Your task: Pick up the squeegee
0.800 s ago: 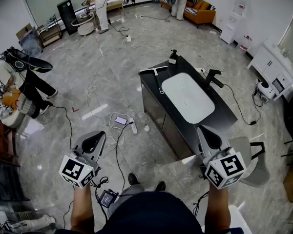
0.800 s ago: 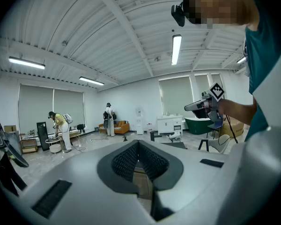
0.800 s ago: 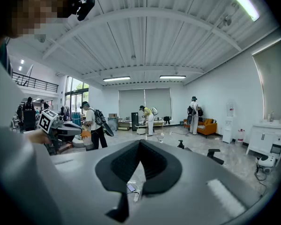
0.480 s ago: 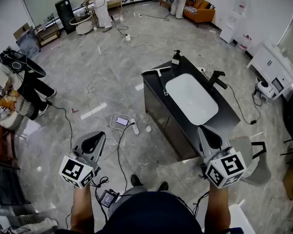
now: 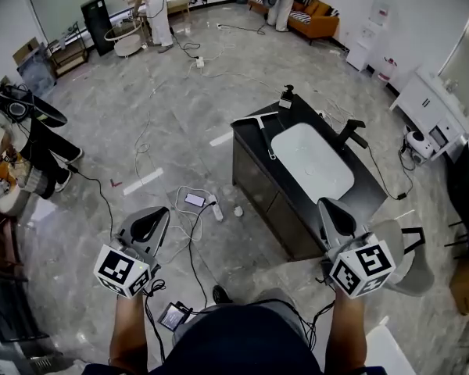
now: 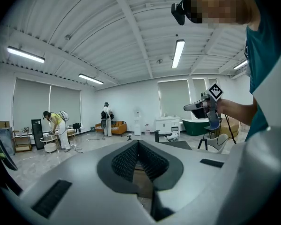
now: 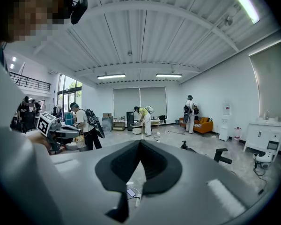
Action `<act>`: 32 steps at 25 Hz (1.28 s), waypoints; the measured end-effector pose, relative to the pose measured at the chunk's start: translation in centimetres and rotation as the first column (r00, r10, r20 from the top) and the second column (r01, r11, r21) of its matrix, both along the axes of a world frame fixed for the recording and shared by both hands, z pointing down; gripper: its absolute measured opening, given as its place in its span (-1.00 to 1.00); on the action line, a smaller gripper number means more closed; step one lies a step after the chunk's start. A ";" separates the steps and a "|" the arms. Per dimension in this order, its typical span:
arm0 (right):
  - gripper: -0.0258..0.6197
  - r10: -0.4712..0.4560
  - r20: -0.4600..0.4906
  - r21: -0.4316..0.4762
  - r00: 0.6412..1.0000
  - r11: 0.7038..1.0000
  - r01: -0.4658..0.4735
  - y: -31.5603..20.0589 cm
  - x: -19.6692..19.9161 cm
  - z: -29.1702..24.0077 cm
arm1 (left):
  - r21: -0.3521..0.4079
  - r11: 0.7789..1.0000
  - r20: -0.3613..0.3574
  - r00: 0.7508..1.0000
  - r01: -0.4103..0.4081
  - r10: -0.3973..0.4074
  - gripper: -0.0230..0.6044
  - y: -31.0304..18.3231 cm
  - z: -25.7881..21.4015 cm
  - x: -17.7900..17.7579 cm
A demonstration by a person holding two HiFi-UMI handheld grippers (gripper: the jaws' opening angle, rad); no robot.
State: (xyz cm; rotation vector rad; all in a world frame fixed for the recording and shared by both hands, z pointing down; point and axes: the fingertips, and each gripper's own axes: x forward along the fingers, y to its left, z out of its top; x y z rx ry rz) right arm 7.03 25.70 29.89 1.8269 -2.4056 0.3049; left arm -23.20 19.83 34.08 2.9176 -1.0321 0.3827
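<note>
The squeegee (image 5: 259, 129), white with a long thin handle, lies at the far left corner of the black counter (image 5: 254, 166), beside the white sink basin (image 5: 313, 162). Both grippers hang in front of me over the floor, well short of it. My left gripper (image 5: 158, 212) is off to the counter's left, jaws together and empty (image 6: 138, 144). Near the counter's closest corner, my right gripper (image 5: 325, 205) is also shut on nothing (image 7: 140, 142).
A black faucet (image 5: 352, 131) and a soap bottle (image 5: 287, 96) stand on the counter. Cables, a power strip (image 5: 216, 208) and a phone (image 5: 194, 200) lie on the floor between me and the counter. A grey chair (image 5: 406, 260) stands at the right. People work at the far side.
The head view has drifted, so the counter and squeegee sit slightly further right in the picture. Both grippers keep their places and stay shut.
</note>
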 end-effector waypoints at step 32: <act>-0.89 -0.234 0.153 -0.021 0.960 0.971 0.240 -20.8 12.1 4.4 | -0.050 0.975 0.065 0.975 0.216 -0.213 -0.91 -12.3 2.0 12.3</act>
